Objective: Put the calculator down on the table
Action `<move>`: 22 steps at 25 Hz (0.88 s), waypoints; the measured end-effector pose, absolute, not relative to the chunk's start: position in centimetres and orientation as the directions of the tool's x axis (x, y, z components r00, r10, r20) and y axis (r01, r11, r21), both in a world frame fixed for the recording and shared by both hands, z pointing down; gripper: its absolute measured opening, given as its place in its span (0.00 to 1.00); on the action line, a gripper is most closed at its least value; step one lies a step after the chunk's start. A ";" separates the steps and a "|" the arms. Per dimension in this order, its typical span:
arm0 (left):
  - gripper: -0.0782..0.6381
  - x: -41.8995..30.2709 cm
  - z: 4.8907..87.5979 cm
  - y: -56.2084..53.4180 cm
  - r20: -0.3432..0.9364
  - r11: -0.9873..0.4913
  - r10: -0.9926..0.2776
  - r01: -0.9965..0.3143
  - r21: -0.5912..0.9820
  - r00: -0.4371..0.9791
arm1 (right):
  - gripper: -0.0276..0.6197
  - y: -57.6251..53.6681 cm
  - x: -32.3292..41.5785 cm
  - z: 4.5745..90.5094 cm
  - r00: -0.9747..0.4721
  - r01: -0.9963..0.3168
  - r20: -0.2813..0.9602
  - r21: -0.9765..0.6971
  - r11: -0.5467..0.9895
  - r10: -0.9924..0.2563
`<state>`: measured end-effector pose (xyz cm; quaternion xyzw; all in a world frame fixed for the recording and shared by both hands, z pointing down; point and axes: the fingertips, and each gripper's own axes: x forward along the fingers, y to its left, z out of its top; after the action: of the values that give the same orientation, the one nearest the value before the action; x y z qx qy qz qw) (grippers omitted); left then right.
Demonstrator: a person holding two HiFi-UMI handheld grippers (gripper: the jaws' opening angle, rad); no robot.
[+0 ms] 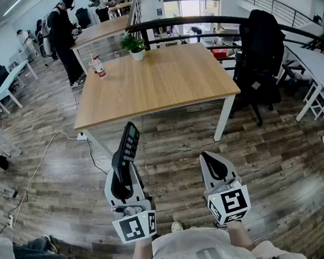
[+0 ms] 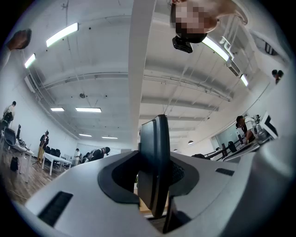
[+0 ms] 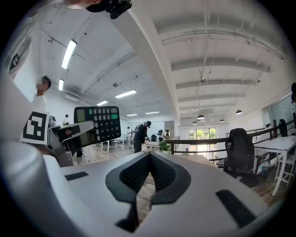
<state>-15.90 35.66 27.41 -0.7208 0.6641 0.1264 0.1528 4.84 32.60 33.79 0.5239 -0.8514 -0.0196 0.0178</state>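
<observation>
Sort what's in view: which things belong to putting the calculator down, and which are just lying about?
Job:
calculator
left gripper, shut on it
wooden table

Not needed:
potted plant
bottle
black chair
right gripper, shut and empty

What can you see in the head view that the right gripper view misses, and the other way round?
Only the head view: the small red-labelled bottle standing on the light wooden table, and the white cable trailing over the floor.

Only the right gripper view: the white ceiling with its strip lights.

Both: the black calculator held in the left gripper, the table, the green potted plant and the black office chair.
</observation>
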 end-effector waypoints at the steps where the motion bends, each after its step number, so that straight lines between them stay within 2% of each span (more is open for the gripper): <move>1: 0.27 -16.0 27.5 35.7 -0.384 -0.071 -0.919 -0.996 -0.050 0.085 | 0.07 32.7 4.8 33.8 -0.449 -0.892 0.012 0.053 0.449 -0.893; 22: 0.27 -19.0 28.9 35.7 -0.385 -0.089 -0.918 -0.996 -0.018 0.089 | 0.07 32.6 1.9 34.8 -0.433 -0.898 0.020 0.084 0.433 -0.901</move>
<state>-18.99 35.68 28.92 -0.7248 0.6603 0.1392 0.1390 1.89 32.63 34.85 0.5318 -0.8458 -0.0302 0.0305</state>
